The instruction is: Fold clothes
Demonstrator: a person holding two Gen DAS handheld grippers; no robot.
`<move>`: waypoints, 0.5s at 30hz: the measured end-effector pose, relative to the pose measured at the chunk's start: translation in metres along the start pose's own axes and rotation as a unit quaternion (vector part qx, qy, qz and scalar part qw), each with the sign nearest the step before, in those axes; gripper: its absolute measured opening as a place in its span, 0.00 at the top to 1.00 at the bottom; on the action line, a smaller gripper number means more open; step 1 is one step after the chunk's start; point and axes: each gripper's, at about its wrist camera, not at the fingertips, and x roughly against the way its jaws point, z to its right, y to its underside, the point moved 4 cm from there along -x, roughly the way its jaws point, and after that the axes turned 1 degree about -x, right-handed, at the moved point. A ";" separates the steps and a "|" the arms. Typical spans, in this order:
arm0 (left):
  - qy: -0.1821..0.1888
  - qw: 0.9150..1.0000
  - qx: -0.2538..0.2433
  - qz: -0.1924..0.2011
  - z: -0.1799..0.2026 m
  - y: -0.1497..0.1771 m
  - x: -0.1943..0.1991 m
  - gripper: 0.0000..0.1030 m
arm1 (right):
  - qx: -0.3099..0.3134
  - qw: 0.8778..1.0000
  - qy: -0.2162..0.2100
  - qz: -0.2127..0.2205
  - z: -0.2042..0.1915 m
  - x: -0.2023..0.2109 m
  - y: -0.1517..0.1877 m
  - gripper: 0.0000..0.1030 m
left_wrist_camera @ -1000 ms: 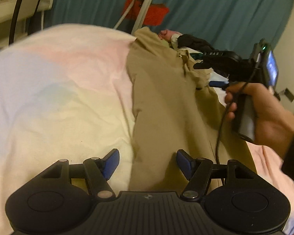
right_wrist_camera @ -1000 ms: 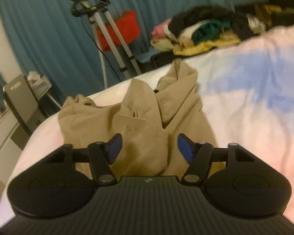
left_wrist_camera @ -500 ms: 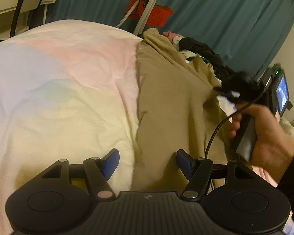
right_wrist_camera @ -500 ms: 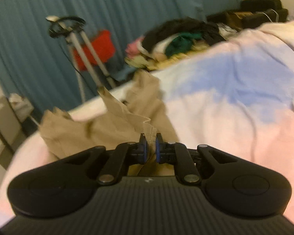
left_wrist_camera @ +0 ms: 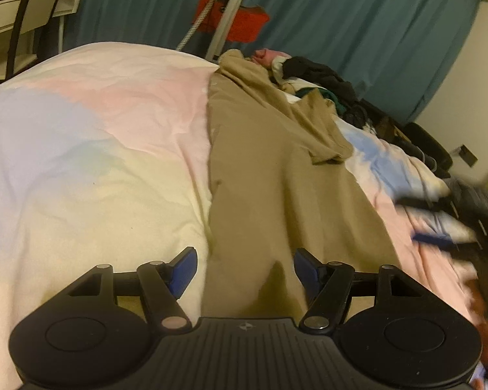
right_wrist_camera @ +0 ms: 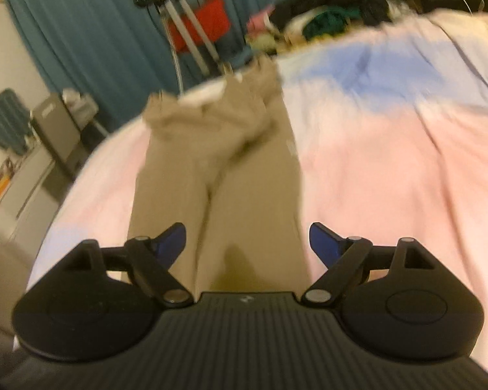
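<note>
The left hand-held gripper [left_wrist_camera: 243,268] hangs low over the bed with its blue-padded fingers [left_wrist_camera: 183,266] spread wide, nothing between them; the near end of the tan trousers [left_wrist_camera: 276,175] lies under the gap, reaching toward its right finger. The right hand-held gripper [right_wrist_camera: 248,243] is likewise spread, its pads standing either side of the trousers' near end without touching the cloth. Half a second ago this gripper was pressed together on a fold of the tan fabric and held it lifted; now it has let go and the cloth lies flat along the bed [right_wrist_camera: 390,162]. In the left view the right tool has also dropped from beside the garment's middle to the far right edge, where it shows only as a dark blur [left_wrist_camera: 455,227] with part of a hand [left_wrist_camera: 484,334] below it.

The left wrist view shows the trousers running away from the camera across the pastel duvet [left_wrist_camera: 81,162], with one flap folded over near the far end, a heap of other clothes [left_wrist_camera: 315,74] just beyond, a desk at the upper left and a wall socket [left_wrist_camera: 468,155]. The right wrist view, blurred, shows instead the two legs lying side by side, a grey box-like unit [right_wrist_camera: 55,123] beside the bed, and the tripod [right_wrist_camera: 182,29] with a red object [right_wrist_camera: 205,22] against the teal curtain [right_wrist_camera: 81,16].
</note>
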 end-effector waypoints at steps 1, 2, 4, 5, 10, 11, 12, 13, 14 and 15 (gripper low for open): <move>0.000 1.000 0.002 -0.004 0.000 0.003 0.006 0.31 | -0.011 1.000 -0.002 -0.015 0.007 0.014 0.016 0.18; 0.000 1.000 0.004 -0.008 0.001 0.005 0.011 0.30 | -0.025 0.999 -0.007 -0.031 0.014 0.023 0.030 0.18; 0.001 1.000 0.008 -0.015 0.001 0.010 0.023 0.29 | -0.073 0.995 -0.027 -0.069 0.031 0.037 0.057 0.18; 0.001 1.000 0.010 -0.019 0.001 0.013 0.028 0.28 | -0.110 0.990 -0.036 -0.086 0.042 0.042 0.071 0.18; -0.001 0.995 0.057 -0.084 -0.007 0.034 0.042 0.27 | -0.252 0.958 -0.063 -0.123 0.077 0.050 0.102 0.18; 0.000 0.993 0.069 -0.100 -0.010 0.039 0.041 0.27 | -0.265 0.955 -0.065 -0.119 0.080 0.050 0.102 0.18; 0.001 0.990 0.082 -0.115 -0.013 0.043 0.041 0.27 | -0.272 0.953 -0.062 -0.120 0.082 0.051 0.104 0.18; -0.002 0.988 0.092 -0.127 -0.016 0.048 0.041 0.27 | -0.275 0.951 -0.060 -0.126 0.082 0.049 0.106 0.18; -0.002 0.985 0.102 -0.136 -0.019 0.051 0.041 0.28 | -0.271 0.951 -0.063 -0.133 0.080 0.048 0.109 0.17; 0.003 0.983 0.112 -0.144 -0.020 0.054 0.042 0.29 | -0.259 0.954 -0.066 -0.136 0.076 0.048 0.109 0.17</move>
